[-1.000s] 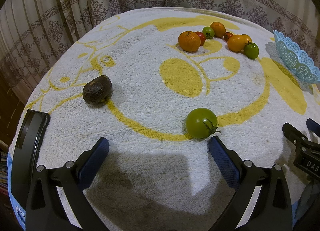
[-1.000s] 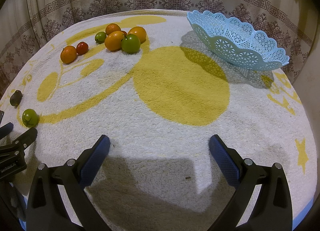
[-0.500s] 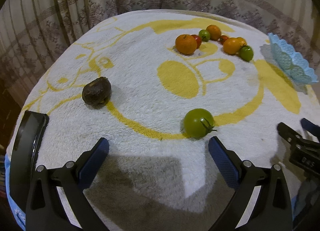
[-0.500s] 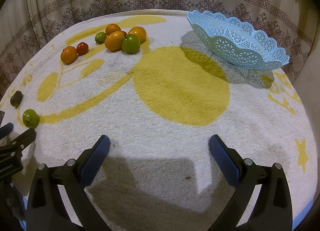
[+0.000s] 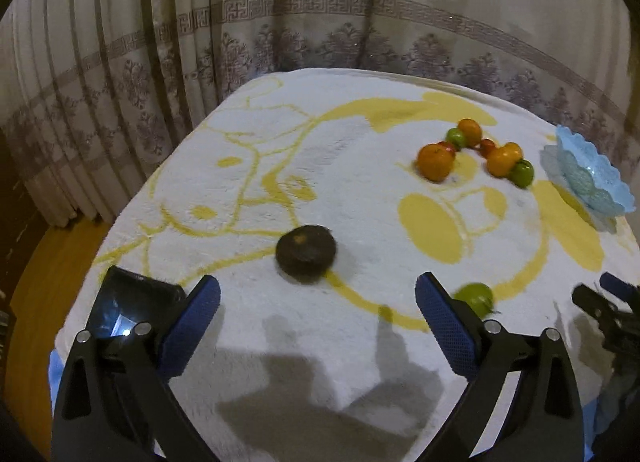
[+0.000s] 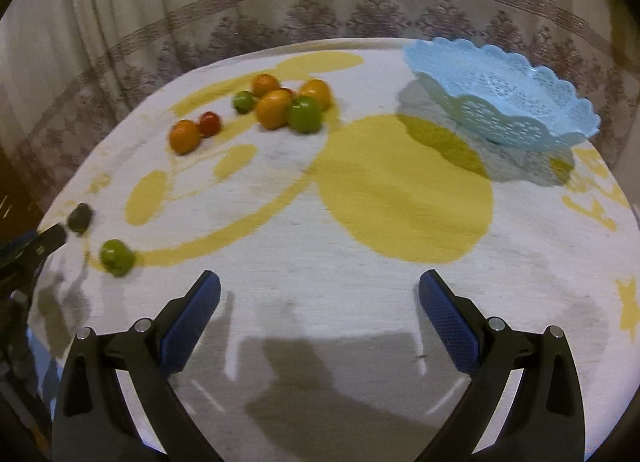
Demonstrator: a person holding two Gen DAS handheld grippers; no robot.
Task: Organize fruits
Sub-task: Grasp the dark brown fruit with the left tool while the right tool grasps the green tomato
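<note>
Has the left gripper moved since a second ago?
Yes. In its own view the dark fruit now sits between its jaws instead of far left, so the left gripper swung left across the towel.

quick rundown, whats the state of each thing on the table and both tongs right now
left tongs: open, jaws have just been closing a little, nothing between them
right tongs: open, empty
blue basket: upright, looks empty
dark fruit: loose on the towel, ahead of the left tongs
lone green fruit: on the towel, apart from the cluster
fruit cluster: on the towel, outside the basket
</note>
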